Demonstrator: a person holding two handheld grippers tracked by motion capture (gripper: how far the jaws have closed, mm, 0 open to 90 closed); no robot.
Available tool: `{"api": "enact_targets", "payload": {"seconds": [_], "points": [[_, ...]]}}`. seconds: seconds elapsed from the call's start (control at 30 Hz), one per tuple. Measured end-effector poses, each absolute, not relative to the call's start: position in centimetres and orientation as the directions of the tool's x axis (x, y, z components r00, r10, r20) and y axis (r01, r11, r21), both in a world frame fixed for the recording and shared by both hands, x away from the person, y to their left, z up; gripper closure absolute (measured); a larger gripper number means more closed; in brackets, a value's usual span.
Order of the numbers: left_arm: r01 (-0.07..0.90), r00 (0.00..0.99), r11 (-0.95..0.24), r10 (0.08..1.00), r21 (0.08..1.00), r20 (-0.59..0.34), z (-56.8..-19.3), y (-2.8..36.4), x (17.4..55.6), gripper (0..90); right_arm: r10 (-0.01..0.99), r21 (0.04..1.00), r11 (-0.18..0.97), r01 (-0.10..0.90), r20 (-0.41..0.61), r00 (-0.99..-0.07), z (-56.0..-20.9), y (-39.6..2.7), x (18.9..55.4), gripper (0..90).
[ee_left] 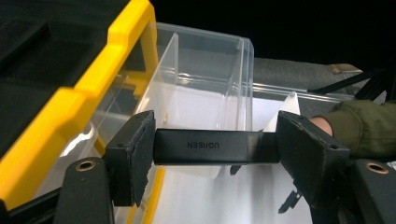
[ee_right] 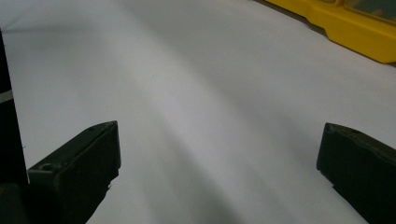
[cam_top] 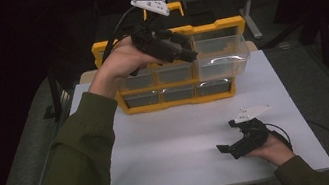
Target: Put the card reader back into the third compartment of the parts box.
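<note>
left gripper (ee_left: 212, 147) clamped on a smooth black boxy UGREEN adapter (ee_left: 205, 146), pads on both ends | held over the pulled-out clear plastic drawer (cam_top: 221, 56) of the yellow organizer (cam_top: 179, 101), table's far edge | right gripper (ee_right: 219, 172) gaping, holding zilch

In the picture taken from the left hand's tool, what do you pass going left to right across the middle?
Yellow frame of the organizer → left finger pad → black UGREEN-marked block clamped between the fingers, with the clear pulled-out drawer behind it → right finger pad → green sleeve.
</note>
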State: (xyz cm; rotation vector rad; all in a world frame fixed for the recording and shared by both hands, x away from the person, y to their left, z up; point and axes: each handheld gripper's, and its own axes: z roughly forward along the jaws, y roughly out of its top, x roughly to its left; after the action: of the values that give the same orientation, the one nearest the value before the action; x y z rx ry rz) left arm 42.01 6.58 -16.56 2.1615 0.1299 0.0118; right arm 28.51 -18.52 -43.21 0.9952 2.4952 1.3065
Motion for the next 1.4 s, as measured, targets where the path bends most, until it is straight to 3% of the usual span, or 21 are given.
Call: {"api": "enact_targets", "payload": {"seconds": [0.67, 0.8, 1.4], "points": [[0.089, 0.994, -0.558, 0.101, 0.825, -0.039, -17.4, 2.2, 43.6, 30.1, 0.615, 0.783, 0.395, 0.481, 0.164, -0.771, -43.1, -18.6, 28.4, 0.0], [0.098, 0.992, -0.541, 0.118, 0.835, -0.04, -17.5, 1.8, 43.6, 22.4, 0.616, 0.784, 0.391, 0.482, 0.166, -0.77, -43.1, -18.6, 28.4, 0.0], [0.115, 0.983, -0.525, 0.182, 0.843, -0.02, -18.2, 7.2, 41.9, 12.5, 0.624, 0.781, 0.39, 0.488, 0.166, -0.764, -43.3, -19.0, 28.1, 0.0]]}}
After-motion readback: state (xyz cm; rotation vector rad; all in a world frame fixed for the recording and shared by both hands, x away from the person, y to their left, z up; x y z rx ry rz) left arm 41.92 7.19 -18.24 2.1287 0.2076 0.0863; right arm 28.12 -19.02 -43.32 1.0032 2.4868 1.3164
